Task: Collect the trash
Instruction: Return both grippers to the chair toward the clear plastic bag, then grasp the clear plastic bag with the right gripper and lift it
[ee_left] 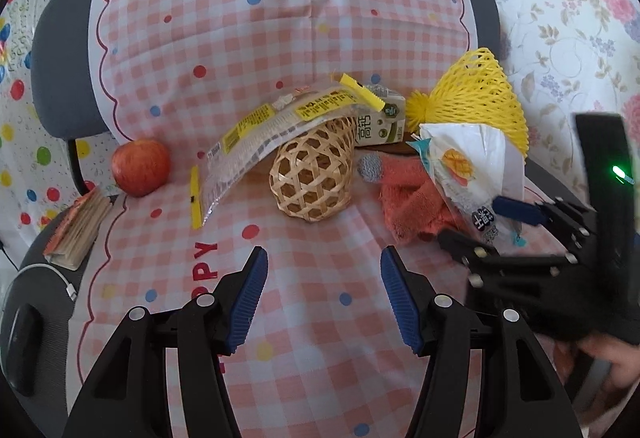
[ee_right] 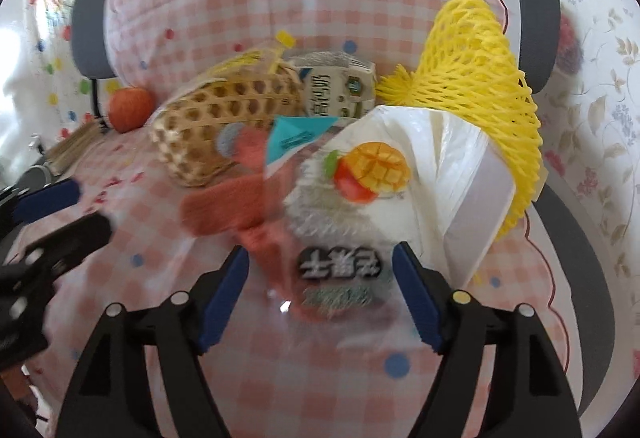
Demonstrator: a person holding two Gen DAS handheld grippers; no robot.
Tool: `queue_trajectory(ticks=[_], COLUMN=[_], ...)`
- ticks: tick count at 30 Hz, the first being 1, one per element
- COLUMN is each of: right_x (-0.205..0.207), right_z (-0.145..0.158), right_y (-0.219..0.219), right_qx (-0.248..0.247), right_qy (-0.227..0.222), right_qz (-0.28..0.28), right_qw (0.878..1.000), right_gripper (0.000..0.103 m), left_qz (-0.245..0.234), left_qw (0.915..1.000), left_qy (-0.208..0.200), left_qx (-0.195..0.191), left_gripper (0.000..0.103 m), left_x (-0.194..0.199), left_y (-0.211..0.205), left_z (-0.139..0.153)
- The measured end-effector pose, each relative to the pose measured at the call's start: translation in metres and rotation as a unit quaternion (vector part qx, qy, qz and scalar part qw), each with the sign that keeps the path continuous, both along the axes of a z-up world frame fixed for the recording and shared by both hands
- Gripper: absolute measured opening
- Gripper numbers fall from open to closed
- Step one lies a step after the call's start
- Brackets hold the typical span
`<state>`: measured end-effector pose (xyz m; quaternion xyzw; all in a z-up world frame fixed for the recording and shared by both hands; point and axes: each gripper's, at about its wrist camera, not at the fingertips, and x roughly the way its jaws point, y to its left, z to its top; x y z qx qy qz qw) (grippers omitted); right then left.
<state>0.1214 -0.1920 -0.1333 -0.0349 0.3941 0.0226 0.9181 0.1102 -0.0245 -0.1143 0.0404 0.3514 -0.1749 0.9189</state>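
Note:
A white mango snack bag (ee_right: 372, 193) lies on an orange cloth (ee_right: 224, 205); its lower end sits between the open fingers of my right gripper (ee_right: 320, 278). The same bag (ee_left: 468, 165) shows in the left wrist view, with the right gripper (ee_left: 480, 222) around its lower end. A clear wrapper with yellow labels (ee_left: 256, 141) drapes over a woven bamboo basket (ee_left: 312, 177). A milk carton (ee_left: 380, 121) and a yellow foam fruit net (ee_left: 476, 97) lie behind. My left gripper (ee_left: 324, 298) is open and empty above the checked cloth.
A red apple (ee_left: 140, 165) and a small book (ee_left: 80, 226) lie at the left. A white cable (ee_left: 60, 278) and a black object (ee_left: 24, 338) sit at the chair's left edge. The pink checked cloth (ee_left: 280, 17) covers a chair seat and back.

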Motion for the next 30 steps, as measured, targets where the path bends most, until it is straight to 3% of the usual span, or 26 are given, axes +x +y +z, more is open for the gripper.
queue_trajectory(ticks=[2, 4, 7, 8, 12, 22, 30], right_x=[0.001, -0.005, -0.015, -0.019, -0.037, -0.092, -0.12], right_z=[-0.001, 0.003, 0.009, 0.01, 0.021, 0.079, 0.078], right_y=[-0.004, -0.005, -0.007, -0.008, -0.013, -0.049, -0.093], right_qx=[0.005, 0.015, 0.026, 0.032, 0.054, 0.094, 0.067], right_qy=[0.007, 0.006, 0.004, 0.005, -0.011, -0.117, -0.125], right_qz=[0.001, 0.013, 0.021, 0.022, 0.028, -0.016, -0.087], right_qw=[1.0, 1.0, 0.999, 0.999, 0.998, 0.989, 0.986], right_gripper=[0.067, 0.054, 0.021, 0.019, 0.012, 0.002, 0.002], left_qz=[-0.003, -0.005, -0.005, -0.004, -0.004, -0.02, -0.048], left_qw=[1.0, 1.0, 1.0, 1.0, 1.0, 0.9997, 0.9988], left_qy=[0.002, 0.003, 0.003, 0.005, 0.003, -0.01, -0.012], left_qx=[0.0, 0.0, 0.0, -0.001, 0.005, 0.007, 0.008], left_gripper=[0.06, 0.06, 0.06, 0.06, 0.06, 0.06, 0.067], left_x=[-0.001, -0.002, -0.003, -0.004, -0.009, -0.022, -0.022], left_y=[0.0, 0.001, 0.001, 0.001, 0.001, -0.015, -0.038], left_z=[-0.001, -0.002, -0.002, -0.002, -0.001, 0.017, 0.019])
